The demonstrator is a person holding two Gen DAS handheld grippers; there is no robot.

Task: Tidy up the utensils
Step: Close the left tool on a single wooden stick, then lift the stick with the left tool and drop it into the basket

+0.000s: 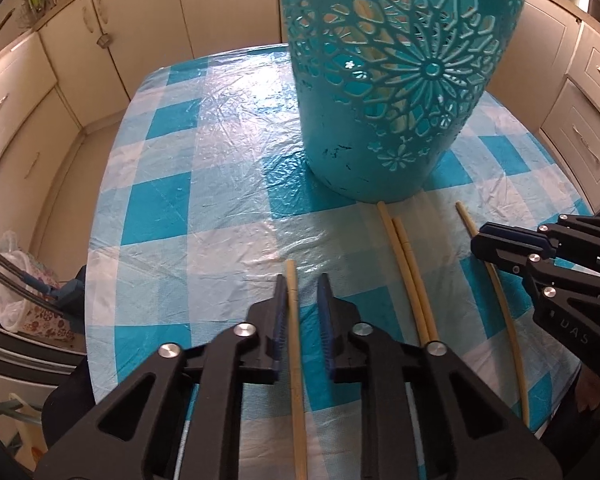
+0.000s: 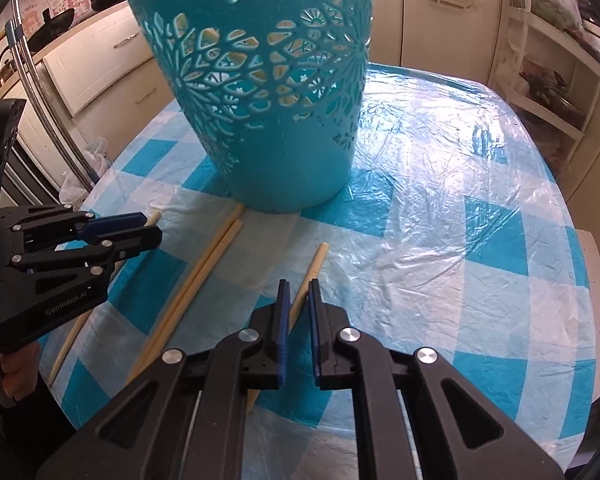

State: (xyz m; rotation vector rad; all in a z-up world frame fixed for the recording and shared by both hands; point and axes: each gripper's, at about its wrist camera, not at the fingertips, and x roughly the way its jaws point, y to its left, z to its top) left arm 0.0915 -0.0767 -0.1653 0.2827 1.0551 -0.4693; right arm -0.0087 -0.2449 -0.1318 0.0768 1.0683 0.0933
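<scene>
The left hand-held gripper (image 1: 304,304) sits right up front in its own view, jaws parted a narrow way with one chopstick (image 1: 294,344) running lengthwise between the blue pads (image 1: 278,320). The stick hugs the left pad, with a gap on the other side, so it's straddled, not pinched. It looks like it's lying on the desk (image 1: 220,160), which wears a blue-and-white checkered plastic cloth.

Same deal on the other side: the right hand-held gripper (image 2: 298,312) is narrowly parted over a single chopstick (image 2: 314,266), which pokes out ahead of the fingertips toward the bin. Can't tell if either pad actually touches it.

Between those two sticks, a pair of chopsticks (image 1: 410,280) lies side by side, touching along their length, far ends close to the base of the teal basket (image 1: 400,80). The basket stands upright mid-desk, with flower-shaped cutouts in its wall. Through the holes something pale shows inside, too unclear to name.

Cream cabinets (image 1: 100,40) ring the desk, and a plastic bag (image 1: 20,296) sits off its left edge.
</scene>
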